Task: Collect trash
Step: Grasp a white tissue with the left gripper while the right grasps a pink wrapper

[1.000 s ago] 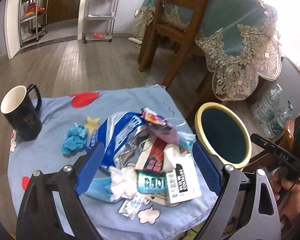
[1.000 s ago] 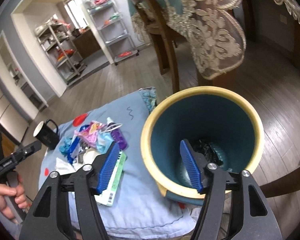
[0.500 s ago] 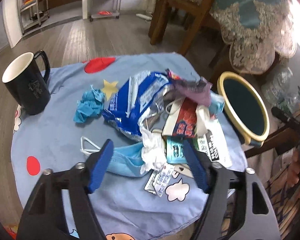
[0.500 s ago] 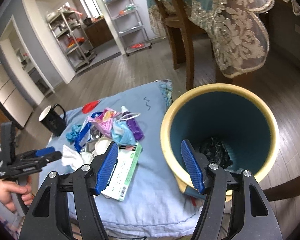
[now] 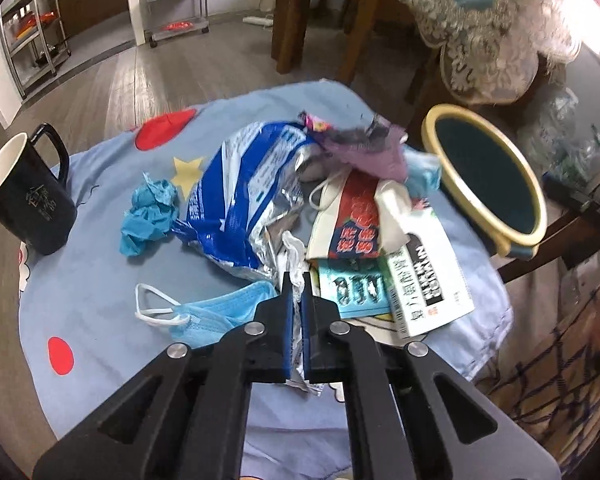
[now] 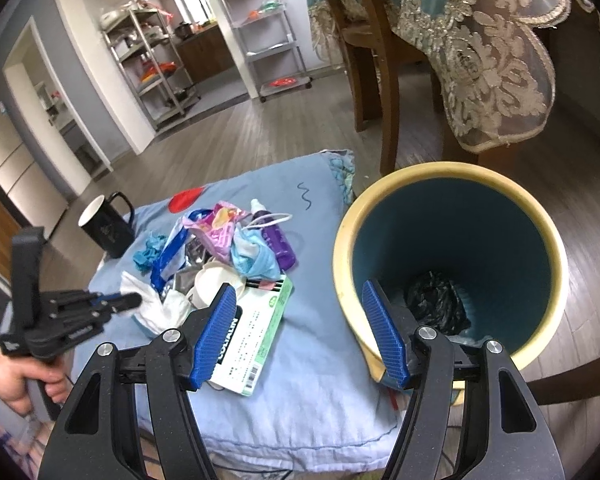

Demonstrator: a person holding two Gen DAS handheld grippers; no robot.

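A heap of trash lies on a blue cloth (image 5: 100,280): a blue and silver foil bag (image 5: 244,200), a blue face mask (image 5: 216,312), a crumpled blue scrap (image 5: 148,216), a white box (image 5: 424,280) and a white tissue (image 5: 294,252). My left gripper (image 5: 296,292) is shut on the white tissue at the heap's near edge; it shows in the right wrist view (image 6: 128,301). My right gripper (image 6: 300,336) is open and empty beside the yellow-rimmed bin (image 6: 452,264), which holds a black bag (image 6: 436,304).
A black mug (image 5: 24,196) stands at the cloth's left edge. The bin (image 5: 484,176) sits off the cloth's right side. A wooden chair (image 5: 324,12) and a table with a lace cloth (image 5: 480,28) stand behind. Metal shelves (image 6: 152,60) line the far wall.
My left gripper has moved in over the near edge of the heap and closed from wide open onto the white tissue. My right gripper has stayed open by the bin.
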